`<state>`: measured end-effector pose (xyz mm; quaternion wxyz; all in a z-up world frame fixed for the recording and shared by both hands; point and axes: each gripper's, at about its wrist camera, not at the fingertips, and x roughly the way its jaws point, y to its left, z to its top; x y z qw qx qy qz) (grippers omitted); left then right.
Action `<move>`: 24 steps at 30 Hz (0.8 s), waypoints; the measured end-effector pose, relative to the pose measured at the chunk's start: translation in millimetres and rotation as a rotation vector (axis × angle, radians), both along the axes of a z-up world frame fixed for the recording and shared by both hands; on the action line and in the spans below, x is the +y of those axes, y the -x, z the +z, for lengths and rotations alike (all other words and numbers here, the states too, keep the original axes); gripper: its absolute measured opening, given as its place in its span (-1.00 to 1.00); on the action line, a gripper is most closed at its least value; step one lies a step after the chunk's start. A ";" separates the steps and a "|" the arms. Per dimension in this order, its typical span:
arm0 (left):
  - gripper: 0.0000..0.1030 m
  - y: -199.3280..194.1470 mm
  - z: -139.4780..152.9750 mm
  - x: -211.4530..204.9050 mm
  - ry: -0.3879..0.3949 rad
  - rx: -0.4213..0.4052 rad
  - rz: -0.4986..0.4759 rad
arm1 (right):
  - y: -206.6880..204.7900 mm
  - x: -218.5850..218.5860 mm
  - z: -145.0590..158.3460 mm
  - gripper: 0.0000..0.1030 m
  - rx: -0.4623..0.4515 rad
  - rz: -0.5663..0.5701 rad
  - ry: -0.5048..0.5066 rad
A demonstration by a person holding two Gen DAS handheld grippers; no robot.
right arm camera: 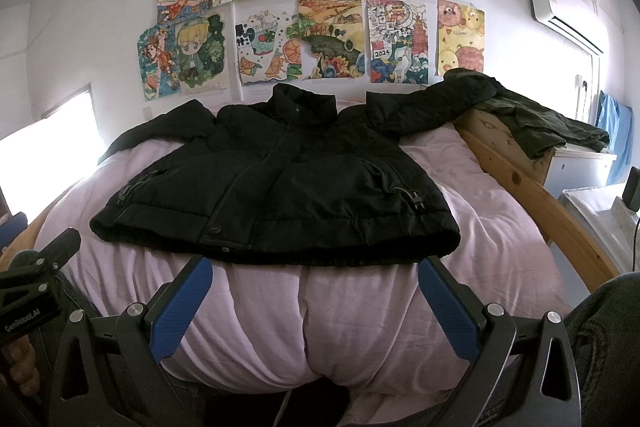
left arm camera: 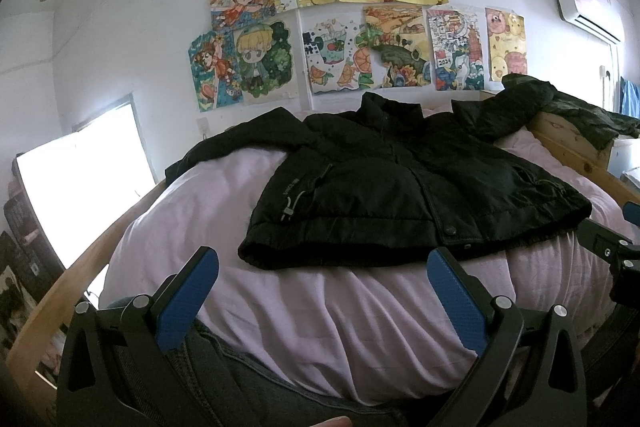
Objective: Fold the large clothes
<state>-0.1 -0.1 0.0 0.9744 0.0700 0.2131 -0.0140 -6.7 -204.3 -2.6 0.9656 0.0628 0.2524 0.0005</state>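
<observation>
A black padded jacket (left arm camera: 400, 187) lies flat and front-up on the pale pink bedding (left arm camera: 320, 315), collar toward the wall, sleeves spread to both sides. It also shows in the right wrist view (right arm camera: 280, 187). My left gripper (left arm camera: 322, 263) is open and empty, just short of the jacket's hem. My right gripper (right arm camera: 316, 267) is open and empty, its fingertips at the hem's near edge. The right sleeve (right arm camera: 432, 111) reaches onto the wooden bed frame. The right gripper's body (left arm camera: 608, 247) shows at the right edge of the left wrist view.
A wooden bed frame (right arm camera: 520, 179) runs along the right side, with a dark green garment (right arm camera: 552, 127) draped over it. Coloured drawings (right arm camera: 312, 7) cover the wall behind. A white cabinet (right arm camera: 580, 171) stands to the right. A bright window (left arm camera: 72, 179) is on the left.
</observation>
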 end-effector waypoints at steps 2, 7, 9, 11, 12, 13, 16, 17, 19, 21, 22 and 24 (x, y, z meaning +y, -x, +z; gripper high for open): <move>0.98 0.0 0.0 0.0 0.000 0.000 0.001 | 0.0 0.0 -0.2 1.00 0.000 0.000 -0.001; 0.98 -0.1 -0.1 0.1 0.000 -0.001 0.001 | -0.1 -0.2 -0.6 1.00 0.001 0.000 -0.001; 0.98 0.0 0.1 0.1 -0.001 -0.001 0.000 | 0.1 -0.2 -0.7 1.00 0.001 0.000 -0.001; 0.98 0.0 0.0 0.0 -0.001 -0.002 0.000 | 0.0 -0.2 -0.9 1.00 0.000 0.000 -0.002; 0.98 -0.1 0.0 0.0 -0.002 -0.001 0.000 | 0.0 -0.3 -1.0 1.00 0.000 0.000 -0.002; 0.98 -0.2 -0.1 0.0 -0.002 -0.001 0.000 | 0.0 -0.4 -1.0 1.00 0.000 0.000 -0.002; 0.98 -0.1 0.0 0.2 -0.002 -0.001 0.000 | 0.3 -0.5 -1.0 1.00 0.000 0.000 -0.003; 0.98 -0.1 0.0 0.1 -0.002 -0.001 0.001 | 0.3 -0.7 -1.1 1.00 0.001 0.000 -0.003; 0.98 -0.1 0.0 0.1 -0.002 -0.001 0.000 | 0.4 -0.7 -1.1 1.00 0.002 0.000 -0.003; 0.98 0.0 0.0 -0.1 -0.003 -0.002 0.000 | 0.7 -0.8 -1.1 1.00 0.002 0.001 -0.004; 0.98 -0.1 0.0 -0.1 -0.003 -0.001 0.000 | 0.8 -0.8 -1.6 1.00 0.002 0.000 -0.004; 0.98 -0.3 -0.2 -0.2 -0.005 0.001 0.001 | 0.5 -0.6 -3.0 1.00 0.004 -0.003 -0.002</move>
